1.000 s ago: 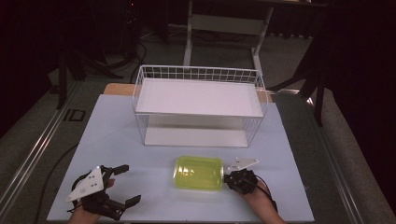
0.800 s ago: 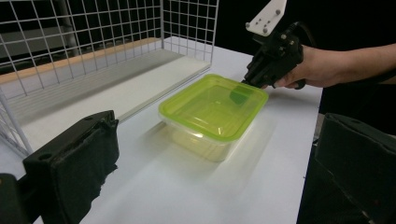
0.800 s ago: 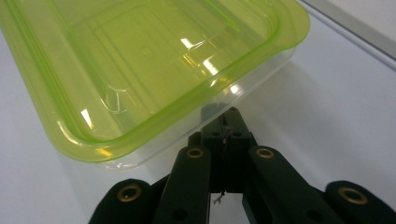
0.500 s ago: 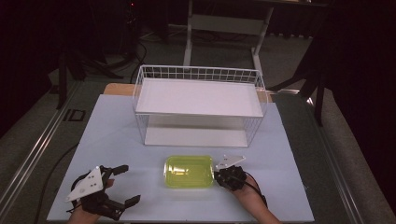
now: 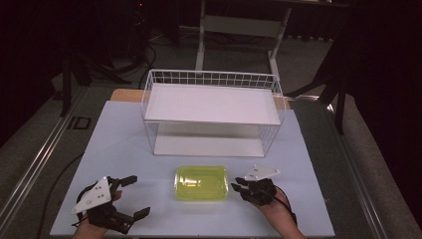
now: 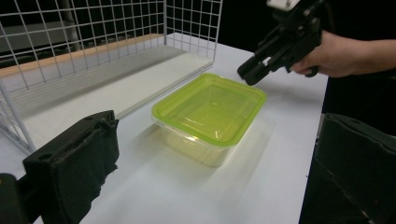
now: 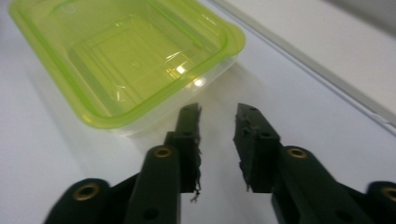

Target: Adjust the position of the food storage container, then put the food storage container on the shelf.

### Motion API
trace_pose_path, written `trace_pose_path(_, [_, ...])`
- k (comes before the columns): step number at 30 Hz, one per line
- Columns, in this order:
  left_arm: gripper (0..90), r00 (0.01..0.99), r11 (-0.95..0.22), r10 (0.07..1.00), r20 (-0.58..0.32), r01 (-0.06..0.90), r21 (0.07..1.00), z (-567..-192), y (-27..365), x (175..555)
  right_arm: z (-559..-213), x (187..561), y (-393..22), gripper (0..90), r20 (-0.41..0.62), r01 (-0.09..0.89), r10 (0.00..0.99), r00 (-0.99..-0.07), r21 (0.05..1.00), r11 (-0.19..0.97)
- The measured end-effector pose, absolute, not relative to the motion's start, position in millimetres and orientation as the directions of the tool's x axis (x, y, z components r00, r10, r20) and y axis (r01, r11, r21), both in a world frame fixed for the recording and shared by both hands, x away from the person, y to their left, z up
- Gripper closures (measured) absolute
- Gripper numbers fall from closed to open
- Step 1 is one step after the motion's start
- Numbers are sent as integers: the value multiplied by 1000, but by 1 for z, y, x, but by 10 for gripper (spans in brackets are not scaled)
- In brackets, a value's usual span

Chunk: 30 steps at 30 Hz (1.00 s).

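place: lab or studio | cues: black curtains, white table [image 5: 124, 134], wire rack [image 5: 211, 99], floor cables

- Container [image 5: 201, 183]: translucent yellow-green lid, clear base.
- Wire basket [image 5: 211, 79]: white grid.
- Tabletop [image 5: 119, 144]: plain white.
- Grippers' jaws: black.
- Left gripper's [image 5: 130, 196] plate: pale grey.

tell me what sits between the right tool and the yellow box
Nothing: bare white table separates the open right tool from the yellow box, seen in the right gripper view.

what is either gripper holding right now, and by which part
Nothing. The right gripper has just been opening, empty, beside the box; the left gripper is open and empty.
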<state>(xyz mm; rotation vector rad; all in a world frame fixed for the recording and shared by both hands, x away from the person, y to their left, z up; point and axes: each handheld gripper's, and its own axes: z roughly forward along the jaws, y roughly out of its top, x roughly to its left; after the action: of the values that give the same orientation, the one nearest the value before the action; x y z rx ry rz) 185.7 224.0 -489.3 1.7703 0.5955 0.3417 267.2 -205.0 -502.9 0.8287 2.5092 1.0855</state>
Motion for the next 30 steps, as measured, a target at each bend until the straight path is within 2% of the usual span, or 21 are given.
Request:
trace_pose_path(1, [4,826,-191,558,-75,216,957,-489,223,186,-499,264,-207,573,-23,393,607,-794,743,542])
trace_pose_path(3, [3,825,-195,559,-78,222,955,-489,221,186,-495,260,-208,516,-7,393,605,-796,756,524])
trace_pose_path(8, [4,832,-221,550,-74,230,948,-486,212,187,-482,247,-209,188,14,368,595,-803,798,477])
trace_pose_path(9, [3,832,-226,549,-78,238,945,-485,210,187,-480,245,-209,156,16,360,588,-809,804,473])
trace_pose_path(12, [4,843,-249,532,-87,253,935,-482,204,189,-474,240,-210,157,17,352,613,-790,831,430])
trace_pose_path(15, [3,842,-269,534,-73,252,930,-477,200,192,-470,240,-211,158,11,348,609,-793,828,439])
trace_pose_path(17, [4,839,-267,539,-73,253,930,-473,197,195,-468,239,-211,218,11,338,609,-793,840,424])
trace_pose_path(21, [4,838,-262,539,-89,267,927,-465,191,203,-467,244,-210,217,74,402,615,-785,817,414])
trace_pose_path(26, [4,842,-274,516,-158,337,901,-464,179,216,-465,249,-204,213,93,412,605,-791,813,413])
trace_pose_path(30, [4,804,-238,539,-250,430,871,-469,172,225,-468,255,-198,149,139,464,620,-772,790,401])
